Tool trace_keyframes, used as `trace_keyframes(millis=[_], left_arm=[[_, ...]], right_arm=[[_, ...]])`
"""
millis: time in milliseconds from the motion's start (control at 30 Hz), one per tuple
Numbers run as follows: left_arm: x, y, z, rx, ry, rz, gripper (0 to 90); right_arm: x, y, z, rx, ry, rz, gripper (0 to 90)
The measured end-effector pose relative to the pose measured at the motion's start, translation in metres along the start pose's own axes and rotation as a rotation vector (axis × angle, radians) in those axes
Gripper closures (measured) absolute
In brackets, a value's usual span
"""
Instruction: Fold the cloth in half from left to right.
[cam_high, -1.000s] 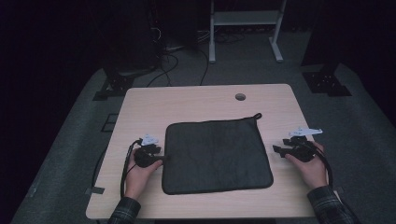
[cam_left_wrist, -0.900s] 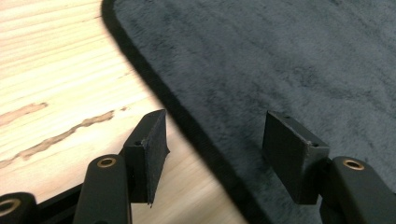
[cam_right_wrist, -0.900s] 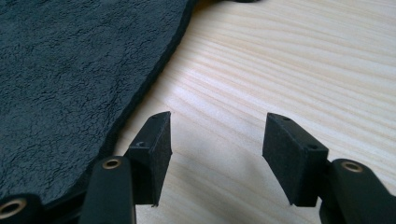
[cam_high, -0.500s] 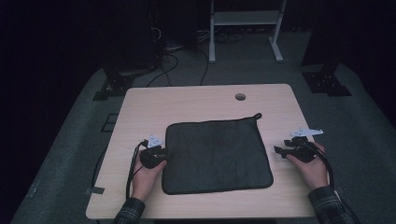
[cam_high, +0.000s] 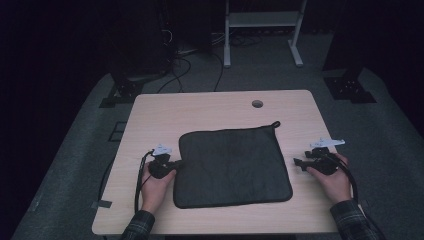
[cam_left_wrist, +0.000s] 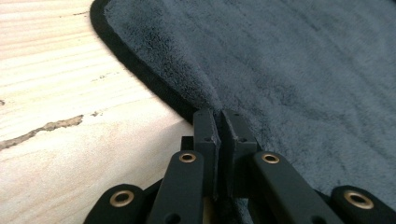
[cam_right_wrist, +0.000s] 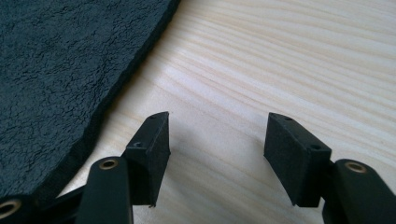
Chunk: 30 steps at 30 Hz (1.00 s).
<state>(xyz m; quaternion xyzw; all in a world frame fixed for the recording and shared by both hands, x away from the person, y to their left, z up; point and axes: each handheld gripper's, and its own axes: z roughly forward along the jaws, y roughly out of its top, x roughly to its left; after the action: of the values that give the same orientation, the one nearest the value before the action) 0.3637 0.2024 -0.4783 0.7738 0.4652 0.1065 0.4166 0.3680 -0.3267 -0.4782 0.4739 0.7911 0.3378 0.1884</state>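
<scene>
High view first: left gripper (cam_high: 176, 164) now parked right at the towel's (cam_high: 232, 167) left edge, where a second ago it sat a bit off it on bare table (cam_high: 210, 107). Jaws just been closing, and in the left gripper view shut tight on the towel's dark hem (cam_left_wrist: 154, 88), with a little ridge of cloth pinched up between the pads. So, grab on the left side looks done, probably ready for a lift or a fold.

Right gripper (cam_high: 300, 163) lagging: just off the towel's right edge, jaws about half open, nothing between them but wood in the right gripper view. Needs to scoot over to the cloth before any two-handed move, by the look of it.

Towel itself: dark grey, fluffy terry, roughly square with rounded corners, lying flat and spread out on the near half of the table, closer to the front edge than the back. Small hanging loop (cam_high: 274, 123) at its far right corner. No wrinkles apart from that pinch.
</scene>
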Motion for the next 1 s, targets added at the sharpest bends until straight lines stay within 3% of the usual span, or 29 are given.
trace_keyframes(millis=[400, 633, 1000], left_arm=[[-0.001, 0.018, -0.009, -0.059, -0.098, -0.001, 84.7], [-0.013, 0.033, -0.008, -0.084, -0.144, 0.025, 84.8], [-0.034, 0.056, 0.002, -0.107, -0.203, 0.063, 84.8]], right_arm=[[0.000, -0.003, 0.002, -0.015, -0.009, -0.007, 29.2], [0.000, -0.007, 0.004, -0.055, -0.018, 0.004, 25.6], [0.000, -0.007, 0.004, -0.054, -0.018, 0.007, 25.6]])
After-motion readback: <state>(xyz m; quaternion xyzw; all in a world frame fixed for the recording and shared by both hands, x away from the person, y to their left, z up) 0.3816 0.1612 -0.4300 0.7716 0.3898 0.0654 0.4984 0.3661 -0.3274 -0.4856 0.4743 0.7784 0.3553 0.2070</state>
